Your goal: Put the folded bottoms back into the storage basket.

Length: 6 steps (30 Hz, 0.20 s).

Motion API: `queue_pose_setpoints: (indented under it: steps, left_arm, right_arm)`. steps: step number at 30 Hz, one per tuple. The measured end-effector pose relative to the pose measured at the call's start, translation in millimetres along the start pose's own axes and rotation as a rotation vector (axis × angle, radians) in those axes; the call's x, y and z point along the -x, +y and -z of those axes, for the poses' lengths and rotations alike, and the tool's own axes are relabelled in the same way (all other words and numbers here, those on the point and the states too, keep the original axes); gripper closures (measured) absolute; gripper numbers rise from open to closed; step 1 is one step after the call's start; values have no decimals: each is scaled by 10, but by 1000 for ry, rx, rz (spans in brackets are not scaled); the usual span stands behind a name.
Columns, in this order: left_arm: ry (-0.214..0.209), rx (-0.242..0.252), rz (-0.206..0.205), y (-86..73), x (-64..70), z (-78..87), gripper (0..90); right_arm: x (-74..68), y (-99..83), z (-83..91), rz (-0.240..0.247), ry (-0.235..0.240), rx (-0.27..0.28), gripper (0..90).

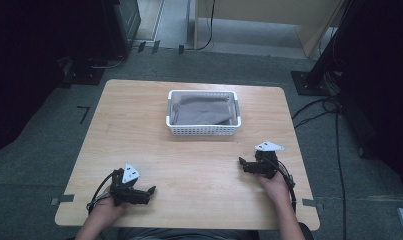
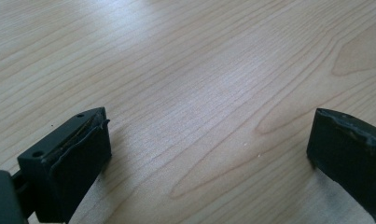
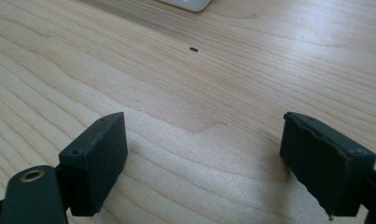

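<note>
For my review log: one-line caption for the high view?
Both grippers, left gripper and right gripper, rest open on the table before a white basket of grey cloth.

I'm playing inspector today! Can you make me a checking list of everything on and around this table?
Surface: wooden table, mostly bare.
Job's things: white basket at the far middle, grey cloth inside.
Clutter: tiny dark speck on the wood.
Grippers: left hand-held gripper and right hand-held gripper, both with jaws wide apart, holding nothing.
Cables: black cables on the floor at right.
Surroundings: grey floor, dark stands.
</note>
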<state>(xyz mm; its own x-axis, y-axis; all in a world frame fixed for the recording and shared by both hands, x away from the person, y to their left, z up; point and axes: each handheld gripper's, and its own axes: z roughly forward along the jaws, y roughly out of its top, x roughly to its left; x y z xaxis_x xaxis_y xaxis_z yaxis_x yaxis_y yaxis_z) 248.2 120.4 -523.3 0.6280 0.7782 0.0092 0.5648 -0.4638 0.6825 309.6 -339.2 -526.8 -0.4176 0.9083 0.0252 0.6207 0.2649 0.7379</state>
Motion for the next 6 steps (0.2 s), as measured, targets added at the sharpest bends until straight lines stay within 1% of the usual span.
queue_pose_setpoints:
  steps: [3,6]
  left_arm:
    - [0,-4,-5,0,-4,3,0]
    - [0,0,0,0,0,0,0]
  right_arm:
    - [-6,-1,-1,-11,-12,-3,115]
    - [-3,-2,-6,-23,-30,-11,75]
